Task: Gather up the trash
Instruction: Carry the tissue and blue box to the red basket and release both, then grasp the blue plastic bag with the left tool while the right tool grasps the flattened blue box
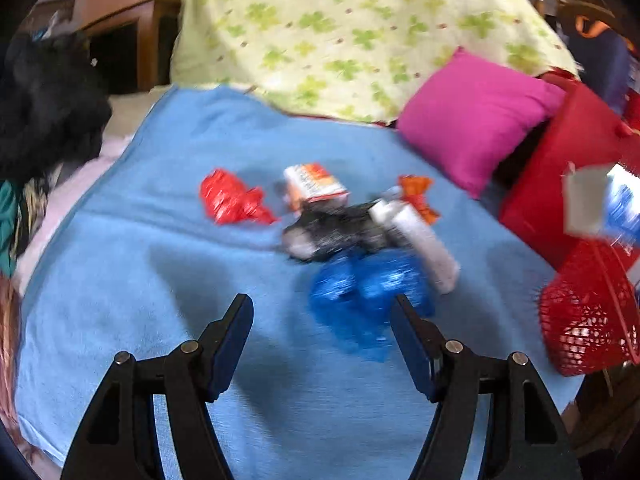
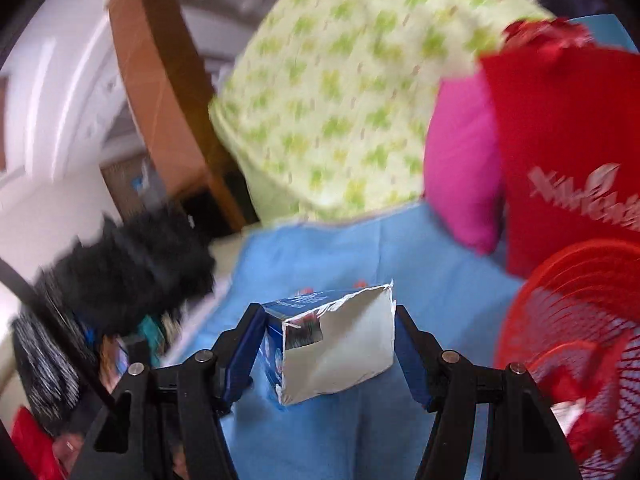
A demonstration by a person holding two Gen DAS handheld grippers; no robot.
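Trash lies on a blue blanket (image 1: 160,280): a red wrapper (image 1: 230,199), an orange-white box (image 1: 316,185), an orange wrapper (image 1: 418,196), a black wrapper (image 1: 332,232), a white tube (image 1: 416,242) and a crumpled blue wrapper (image 1: 370,294). My left gripper (image 1: 322,312) is open and empty, just short of the blue wrapper. My right gripper (image 2: 326,326) is shut on a torn blue and white carton (image 2: 332,350), held above the blanket left of a red mesh basket (image 2: 576,344). The carton (image 1: 600,204) and basket (image 1: 588,316) also show at the right of the left wrist view.
A pink cushion (image 1: 474,120) and a red bag (image 1: 560,184) lie at the blanket's right side. A green-patterned pillow (image 1: 340,36) is behind. A black furry thing (image 1: 44,108) sits at the left, by wooden furniture (image 1: 120,4).
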